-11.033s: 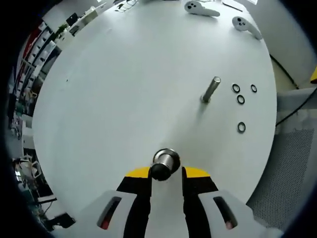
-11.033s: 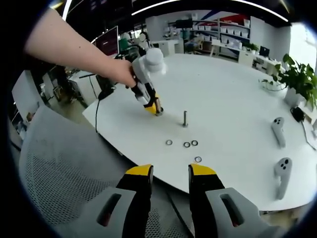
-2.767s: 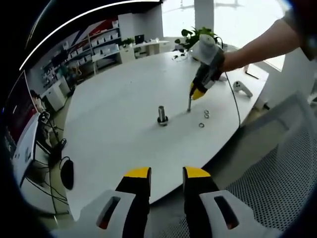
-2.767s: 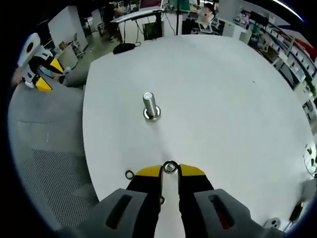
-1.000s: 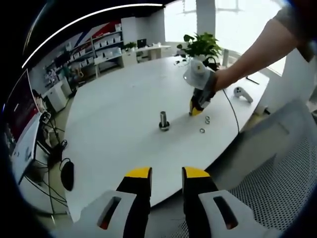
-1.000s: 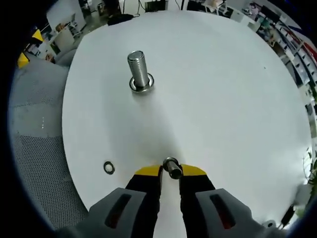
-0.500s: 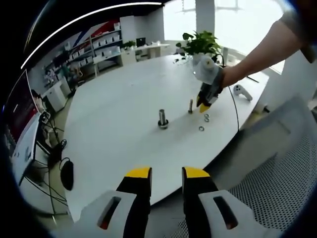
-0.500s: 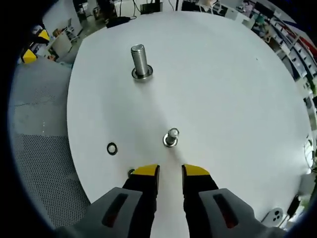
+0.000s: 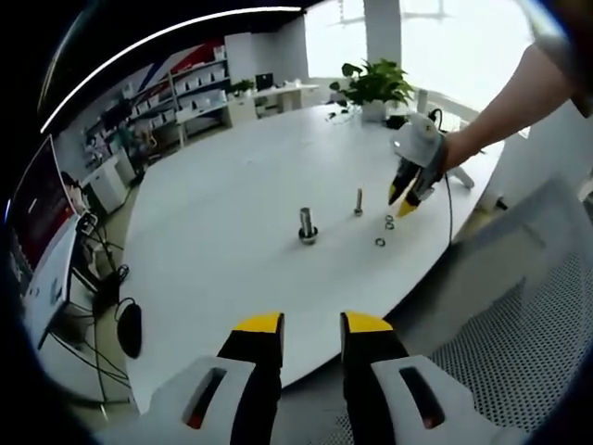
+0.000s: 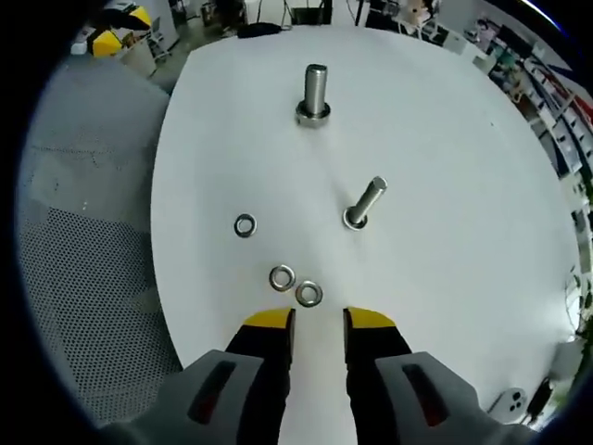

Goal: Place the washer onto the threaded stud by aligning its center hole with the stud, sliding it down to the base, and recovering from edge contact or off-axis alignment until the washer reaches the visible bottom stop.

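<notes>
While the left gripper (image 9: 310, 324), jaws narrowly parted and empty, is held off the table (image 9: 222, 185) edge, three loose washers (image 10: 281, 276) are resolved near the table edge before the empty, slightly parted right gripper (image 10: 318, 320), short of two studs (image 10: 363, 204).

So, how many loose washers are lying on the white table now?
3 loose washers in the right gripper view: one apart to the left, and two side by side just ahead of the right claw. The two studs' bases may hold more.
</notes>
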`<state>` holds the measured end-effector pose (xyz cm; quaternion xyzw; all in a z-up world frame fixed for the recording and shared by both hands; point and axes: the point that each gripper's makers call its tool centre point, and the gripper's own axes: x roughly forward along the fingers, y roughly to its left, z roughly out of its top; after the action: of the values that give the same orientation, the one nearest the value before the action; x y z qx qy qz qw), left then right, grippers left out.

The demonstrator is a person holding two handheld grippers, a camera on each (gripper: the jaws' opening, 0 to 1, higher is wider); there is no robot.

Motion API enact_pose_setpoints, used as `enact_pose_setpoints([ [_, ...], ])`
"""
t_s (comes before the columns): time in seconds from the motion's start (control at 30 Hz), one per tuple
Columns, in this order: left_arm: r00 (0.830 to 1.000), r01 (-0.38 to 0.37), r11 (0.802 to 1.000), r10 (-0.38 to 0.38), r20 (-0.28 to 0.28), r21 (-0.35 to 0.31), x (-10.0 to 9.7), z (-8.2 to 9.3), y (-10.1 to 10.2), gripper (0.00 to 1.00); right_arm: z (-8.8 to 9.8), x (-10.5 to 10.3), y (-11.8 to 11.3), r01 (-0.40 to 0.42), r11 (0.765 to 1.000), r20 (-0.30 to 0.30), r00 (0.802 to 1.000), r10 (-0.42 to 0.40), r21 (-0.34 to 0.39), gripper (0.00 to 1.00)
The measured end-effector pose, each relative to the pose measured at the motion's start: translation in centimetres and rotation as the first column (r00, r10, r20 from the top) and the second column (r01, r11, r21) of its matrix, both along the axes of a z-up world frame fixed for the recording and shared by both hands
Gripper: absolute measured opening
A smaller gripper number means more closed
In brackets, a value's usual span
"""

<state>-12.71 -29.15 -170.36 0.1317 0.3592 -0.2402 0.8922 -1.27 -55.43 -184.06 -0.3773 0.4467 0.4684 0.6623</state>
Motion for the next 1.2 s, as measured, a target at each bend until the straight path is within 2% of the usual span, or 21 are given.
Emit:
enact_pose_setpoints([
  [0.43, 1.000, -0.010, 1.000, 0.010, 0.014, 0.015, 0.2, 0.1, 0.3, 0.22, -0.8, 0.5, 1.3, -0.090, 0.995, 0.033, 0.995, 0.092, -0.048, 0.22],
  [0.63, 1.000, -0.011, 1.000, 0.011, 0.011, 0.016, 0.2, 0.0, 0.2, 0.22, -1.1, 0.3, 1.3, -0.088, 0.995, -0.060, 0.995, 0.084, -0.053, 0.19],
  [0.67, 1.000, -0.012, 1.000, 0.012, 0.009, 0.018, 0.1, 0.0, 0.3, 0.22, -1.3, 0.0, 1.2, -0.070, 0.996, -0.109, 0.992, 0.064, -0.053, 0.18],
  [0.7, 1.000, -0.013, 1.000, 0.013, 0.009, 0.018, 0.1, 0.0, 0.3, 0.22, -1.3, 0.6, 1.3, -0.078, 0.995, -0.096, 0.993, 0.072, -0.060, 0.18],
  [0.77, 1.000, -0.016, 1.000, 0.016, 0.007, 0.016, 0.1, 0.0, 0.3, 0.22, -1.3, 0.6, 1.3, -0.092, 0.993, -0.112, 0.990, 0.083, -0.077, 0.18],
  [0.9, 1.000, -0.014, 1.000, 0.014, 0.001, 0.021, 0.0, -0.1, 0.2, 0.22, -1.5, 0.5, 1.2, -0.175, 0.977, -0.105, 0.981, 0.163, -0.118, 0.17],
  [1.07, 1.000, -0.012, 1.000, 0.012, -0.009, 0.025, -0.1, -0.3, 0.2, 0.22, -1.5, 0.4, 1.3, -0.207, 0.967, -0.109, 0.975, 0.192, -0.149, 0.15],
  [1.2, 1.000, -0.008, 0.999, 0.009, -0.019, 0.033, -0.2, -0.5, 0.2, 0.22, -1.5, 0.4, 1.3, -0.192, 0.967, -0.096, 0.979, 0.178, -0.167, 0.15],
])
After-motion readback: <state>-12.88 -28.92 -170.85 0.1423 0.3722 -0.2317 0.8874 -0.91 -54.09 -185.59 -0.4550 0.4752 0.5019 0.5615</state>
